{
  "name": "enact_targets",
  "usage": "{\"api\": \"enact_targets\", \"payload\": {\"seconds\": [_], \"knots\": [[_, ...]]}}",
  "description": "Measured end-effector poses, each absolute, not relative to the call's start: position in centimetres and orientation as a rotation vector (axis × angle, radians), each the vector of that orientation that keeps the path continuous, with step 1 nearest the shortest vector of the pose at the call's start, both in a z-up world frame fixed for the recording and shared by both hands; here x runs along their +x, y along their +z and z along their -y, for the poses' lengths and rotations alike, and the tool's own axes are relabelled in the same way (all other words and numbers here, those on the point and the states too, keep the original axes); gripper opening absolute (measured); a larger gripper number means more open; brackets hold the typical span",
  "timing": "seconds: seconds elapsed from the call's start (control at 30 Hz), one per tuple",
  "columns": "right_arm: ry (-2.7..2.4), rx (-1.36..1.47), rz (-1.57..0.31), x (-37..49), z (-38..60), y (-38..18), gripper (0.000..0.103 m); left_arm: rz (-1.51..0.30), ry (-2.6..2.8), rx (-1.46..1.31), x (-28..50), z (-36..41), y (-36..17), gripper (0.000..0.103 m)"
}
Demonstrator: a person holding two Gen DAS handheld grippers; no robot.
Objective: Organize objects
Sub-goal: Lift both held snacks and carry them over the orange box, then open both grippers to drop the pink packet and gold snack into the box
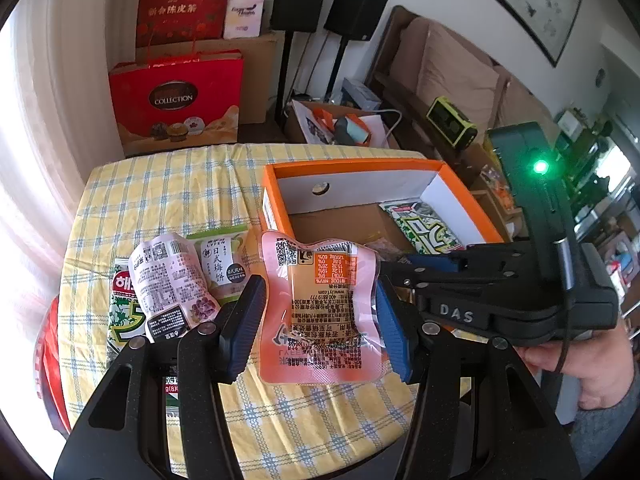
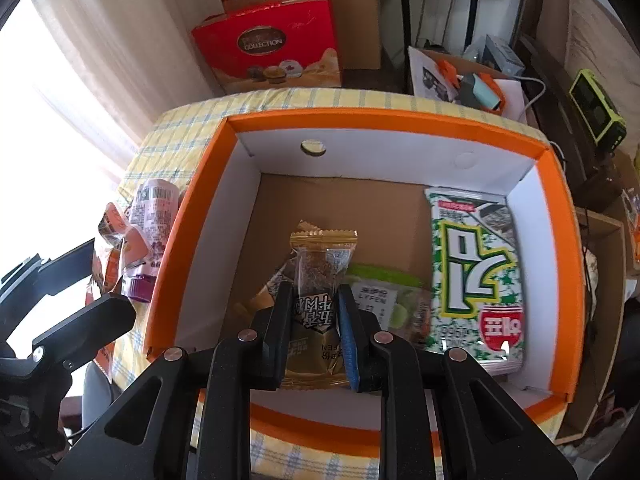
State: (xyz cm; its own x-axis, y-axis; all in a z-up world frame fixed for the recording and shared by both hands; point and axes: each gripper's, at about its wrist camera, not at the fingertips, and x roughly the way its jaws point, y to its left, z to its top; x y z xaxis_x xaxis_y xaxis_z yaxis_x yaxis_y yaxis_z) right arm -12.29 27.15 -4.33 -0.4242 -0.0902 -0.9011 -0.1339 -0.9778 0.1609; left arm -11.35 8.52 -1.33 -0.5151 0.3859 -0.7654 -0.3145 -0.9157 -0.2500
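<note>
While both grippers are carrying snacks toward the orange-walled cardboard box (image 2: 400,122), the right gripper (image 2: 313,322) is pinching a gold foil snack packet (image 2: 316,304) narrowly above its floor; letting go looks next. The left gripper (image 1: 316,320) is clamping a pink plastic pouch (image 1: 320,308) beside the box, which is already holding a green-and-white seaweed pack (image 2: 474,276) and a small green packet (image 2: 394,304).

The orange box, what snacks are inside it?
Inside the orange box lie a green seaweed pack and a green plum pack, partly hidden by the gold snack the right gripper holds over it.
</note>
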Motion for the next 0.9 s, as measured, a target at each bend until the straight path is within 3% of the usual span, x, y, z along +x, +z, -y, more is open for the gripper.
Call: {"api": "enact_targets", "payload": {"seconds": [0.37,0.63,0.9], "knots": [[2.573,-1.701,-0.374,-13.2,-26.8,-5.8,0.028,0.105,2.436,-1.263,-11.5,-8.4,-1.4,0.052],[2.602,-1.569,-0.458,-10.7,-29.8,-3.3,0.028,0.056,2.43,-1.252,-12.0,-9.7,-0.8,0.052],[2.615,-1.475,-0.467,-7.9,-32.7,-0.7,0.035,-0.085,2.432,-1.256,-12.5,-13.4,-0.7,0.052]]}}
